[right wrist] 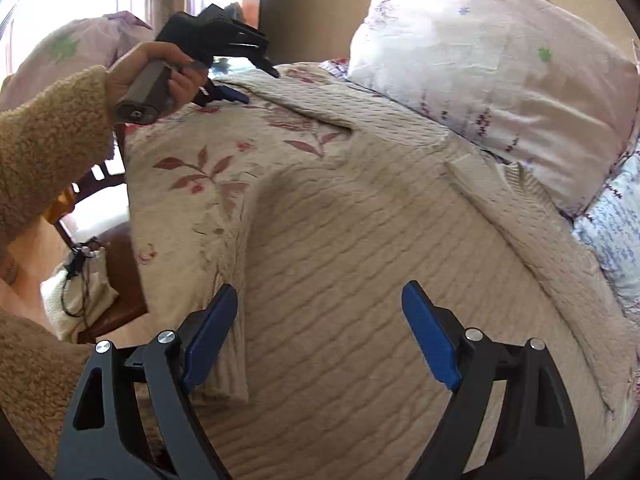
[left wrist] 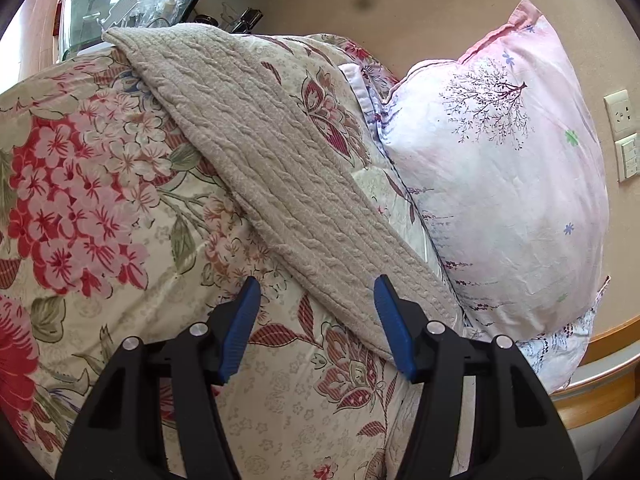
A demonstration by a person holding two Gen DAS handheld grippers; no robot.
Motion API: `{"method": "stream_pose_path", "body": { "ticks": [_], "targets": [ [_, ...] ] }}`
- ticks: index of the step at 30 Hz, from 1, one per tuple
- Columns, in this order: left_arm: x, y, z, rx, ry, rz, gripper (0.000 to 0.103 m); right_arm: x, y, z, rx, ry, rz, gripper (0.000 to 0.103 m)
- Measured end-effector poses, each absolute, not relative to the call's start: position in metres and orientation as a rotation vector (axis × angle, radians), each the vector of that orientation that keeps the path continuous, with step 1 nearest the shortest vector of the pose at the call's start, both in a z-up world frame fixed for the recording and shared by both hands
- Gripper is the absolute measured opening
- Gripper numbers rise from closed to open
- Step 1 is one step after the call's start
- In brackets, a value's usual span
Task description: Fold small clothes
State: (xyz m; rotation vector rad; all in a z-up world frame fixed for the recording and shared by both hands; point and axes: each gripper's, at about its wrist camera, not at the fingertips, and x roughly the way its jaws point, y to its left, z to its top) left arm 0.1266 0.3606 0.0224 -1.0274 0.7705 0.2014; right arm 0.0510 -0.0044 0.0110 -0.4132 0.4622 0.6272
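Beige cable-knit sweater (right wrist: 360, 280) spread flat on floral quilt (left wrist: 100, 200), one sleeve (left wrist: 280, 168) folded diagonally across, top edge near pink pillow (left wrist: 500, 180).

sweater (right wrist: 360, 280): bottom edge cropped | pillow (left wrist: 500, 180): base hidden

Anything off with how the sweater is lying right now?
The beige knit sweater isn't flat: a sleeve runs diagonally over the floral quilt toward the pink pillow, and a fold bunches near its middle. No damage visible.
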Motion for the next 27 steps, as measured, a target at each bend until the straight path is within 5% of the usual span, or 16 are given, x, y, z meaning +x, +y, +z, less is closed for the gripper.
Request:
{"method": "stream_pose_path", "body": {
  "ticks": [11,17,19,27],
  "targets": [
    [0.132,0.386,0.013,-1.148,0.695,0.199,0.056,0.042,0.006,0.012,-0.191,0.543,0.912,0.087],
    [0.140,0.399,0.000,-1.237,0.670,0.241,0.029,0.059,-0.038,0.026,-0.066,0.514,0.807,0.087],
    [0.144,0.398,-0.003,-1.261,0.671,0.231,0.010,0.063,-0.052,0.030,-0.025,0.504,0.769,0.087],
    [0.172,0.336,0.051,-1.213,0.555,-0.012,0.006,0.068,-0.123,0.043,0.125,0.445,0.625,0.087]
  ]
}}
